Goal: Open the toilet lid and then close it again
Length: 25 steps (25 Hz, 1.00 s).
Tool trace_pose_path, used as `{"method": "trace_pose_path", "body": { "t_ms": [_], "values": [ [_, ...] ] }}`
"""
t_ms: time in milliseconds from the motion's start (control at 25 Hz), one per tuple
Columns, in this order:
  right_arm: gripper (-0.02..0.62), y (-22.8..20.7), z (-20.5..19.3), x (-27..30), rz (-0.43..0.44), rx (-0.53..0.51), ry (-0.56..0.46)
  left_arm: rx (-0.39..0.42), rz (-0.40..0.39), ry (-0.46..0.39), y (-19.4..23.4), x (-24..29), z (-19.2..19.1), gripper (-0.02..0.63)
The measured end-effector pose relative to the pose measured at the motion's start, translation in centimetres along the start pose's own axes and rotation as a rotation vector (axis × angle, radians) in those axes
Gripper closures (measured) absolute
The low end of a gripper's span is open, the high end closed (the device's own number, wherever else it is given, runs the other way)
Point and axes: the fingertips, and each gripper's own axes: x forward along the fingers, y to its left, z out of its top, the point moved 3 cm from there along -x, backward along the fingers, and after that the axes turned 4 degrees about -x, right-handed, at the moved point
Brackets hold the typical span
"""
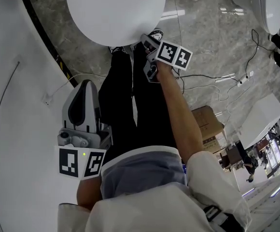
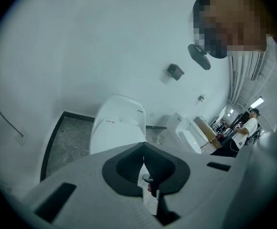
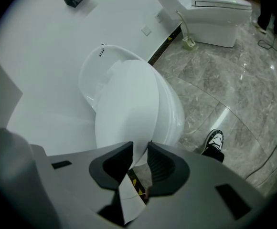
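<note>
The glossy white oval plastic toilet lid [image 3: 129, 104] is lying low over its bowl, spreading away ahead of the right gripper [image 3: 139, 163], whose jaws are pinching its front lip. Smooth, rigid and hinged at the far end, it is likely swinging lightly but slipping easily, so mid-lip looks the soundest hold. The left gripper [image 2: 143, 162], jaws pressed together and empty, is hovering well short of the lid.

White oval toilet lid [image 3: 129, 104], glossy, low over the bowl [image 3: 176, 116]

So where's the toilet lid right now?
The white oval toilet lid fills the head view's top centre, front edge pinched in the right claw.
</note>
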Motion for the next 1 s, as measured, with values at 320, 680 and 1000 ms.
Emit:
{"method": "trace_pose_path", "body": {
  "t_ms": [320,680,1000],
  "values": [
    [0.541,1.2,0.1,-1.8,0.021,-0.005,-0.003,0.006,-0.01,-0.03,-0.1,-1.2,1.0,0.6],
    [0.548,2.7,1.1,-3.5,0.054,-0.009,-0.016,0.019,-0.017,-0.04,-1.0,-2.3,1.5,0.6],
    [0.548,4.8,2.2,-5.9,0.094,-0.023,-0.018,0.063,-0.017,-0.067,-2.0,-3.4,3.2,0.6]
  ]
}}
